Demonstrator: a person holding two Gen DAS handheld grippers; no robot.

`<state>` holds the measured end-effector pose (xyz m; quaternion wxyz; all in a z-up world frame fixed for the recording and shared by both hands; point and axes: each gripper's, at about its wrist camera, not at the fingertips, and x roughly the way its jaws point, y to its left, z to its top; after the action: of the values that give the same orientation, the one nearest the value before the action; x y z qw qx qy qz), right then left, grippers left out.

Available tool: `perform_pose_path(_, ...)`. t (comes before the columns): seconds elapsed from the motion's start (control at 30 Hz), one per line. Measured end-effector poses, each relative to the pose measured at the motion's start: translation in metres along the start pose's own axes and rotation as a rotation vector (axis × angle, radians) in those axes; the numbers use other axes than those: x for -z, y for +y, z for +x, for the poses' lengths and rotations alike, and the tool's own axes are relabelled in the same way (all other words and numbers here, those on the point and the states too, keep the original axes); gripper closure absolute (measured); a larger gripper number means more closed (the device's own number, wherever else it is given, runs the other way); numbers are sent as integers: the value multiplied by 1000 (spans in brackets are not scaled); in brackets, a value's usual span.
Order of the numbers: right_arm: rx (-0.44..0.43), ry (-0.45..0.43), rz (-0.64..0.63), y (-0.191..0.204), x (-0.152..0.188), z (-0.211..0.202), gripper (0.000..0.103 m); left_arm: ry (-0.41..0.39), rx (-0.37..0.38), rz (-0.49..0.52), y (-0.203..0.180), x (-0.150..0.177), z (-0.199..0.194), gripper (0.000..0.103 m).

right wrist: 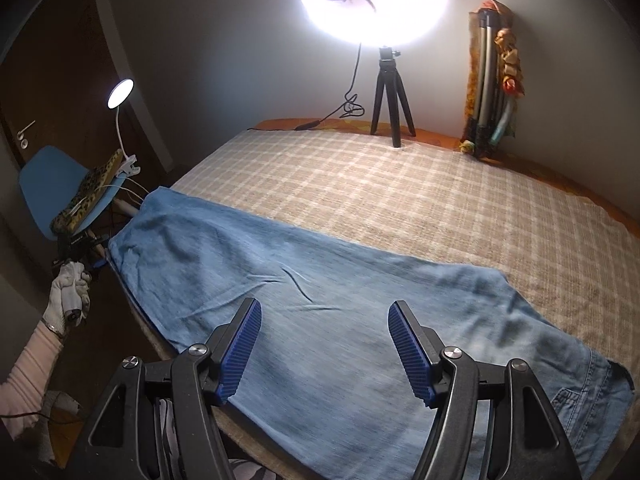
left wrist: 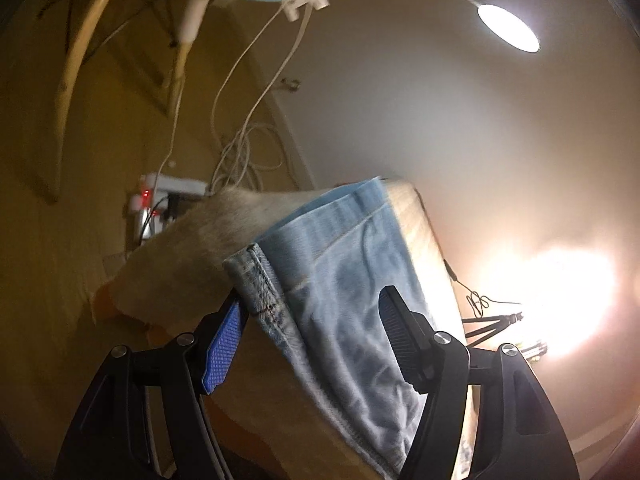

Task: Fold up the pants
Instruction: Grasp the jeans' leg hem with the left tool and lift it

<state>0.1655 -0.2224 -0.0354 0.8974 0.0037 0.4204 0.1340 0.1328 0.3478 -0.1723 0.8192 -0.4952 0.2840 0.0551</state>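
Observation:
Light blue denim pants (right wrist: 320, 300) lie folded lengthwise along the near edge of the bed, hem end at the far left, waist and pocket at the right. My right gripper (right wrist: 325, 320) is open and empty, just above the middle of the pants. My left gripper (left wrist: 316, 316) is open at the hem end (left wrist: 340, 280), which lies between its jaws at the bed's edge. In the right wrist view the left gripper's body (right wrist: 78, 250) shows at the far left in a white-gloved hand (right wrist: 68, 292).
A checked blanket (right wrist: 400, 192) covers the bed. A ring light on a black tripod (right wrist: 390, 92) stands at its far edge. A blue chair (right wrist: 52, 184) with a clip lamp (right wrist: 120, 94) is at the left. Cables and a power strip (left wrist: 168, 196) lie on the floor.

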Motion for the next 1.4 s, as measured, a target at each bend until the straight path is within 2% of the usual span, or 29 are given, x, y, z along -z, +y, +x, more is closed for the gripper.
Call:
perform_pose_path(0.07, -3, 3, 5, 1, 0, 3, 34, -12, 10, 28, -6, 0, -3, 37)
perform_pose_path(0.13, -11, 9, 12, 2, 0, 6, 34, -7, -25, 81, -11, -2, 2, 37)
perform_pose_path(0.17, -13, 11, 12, 3, 0, 7, 34, -3, -47, 87, -11, -1, 5, 37)
perform_pose_path(0.23, -13, 12, 6, 7, -1, 9, 34, 5, -46, 67, -8, -2, 11, 37)
perform_pose_path(0.37, -21, 15, -18, 19, -5, 11, 34, -26, -95, 97, -16, -3, 19, 40)
perform_pose_path(0.4, -20, 15, -28, 22, -7, 12, 34, -29, -126, 127, -22, -3, 21, 44)
perform_pose_path(0.47, -24, 16, -40, 28, -10, 14, 34, -46, -180, 197, -34, -2, 24, 83)
perform_pose_path(0.5, -28, 16, -46, 31, -12, 15, 34, -56, -195, 226, -40, -1, 23, 82)
perform_pose_path(0.63, -39, 30, -79, 43, -18, 23, 34, -103, -158, 304, -60, 4, 17, 83)
perform_pose_path(0.7, -49, 43, -95, 50, -23, 29, 34, -119, -141, 389, -78, 12, 16, 83)
perform_pose_path(0.87, -105, 70, -115, 68, -43, 48, 34, -98, -71, 531, -113, 37, 17, 84)
perform_pose_path(1.0, -228, 122, -118, 96, -72, 78, 29, -51, 14, 570, -130, 62, 19, 84)
perform_pose_path(1.17, -378, 193, -116, 139, -101, 129, 21, 6, 82, 635, -151, 96, 27, 84)
perform_pose_path(1.3, -525, 267, -31, 162, -114, 182, 21, 63, 157, 678, -170, 128, 32, 84)
perform_pose_path(1.4, -581, 301, 25, 173, -115, 215, 21, 115, 193, 727, -183, 153, 36, 84)
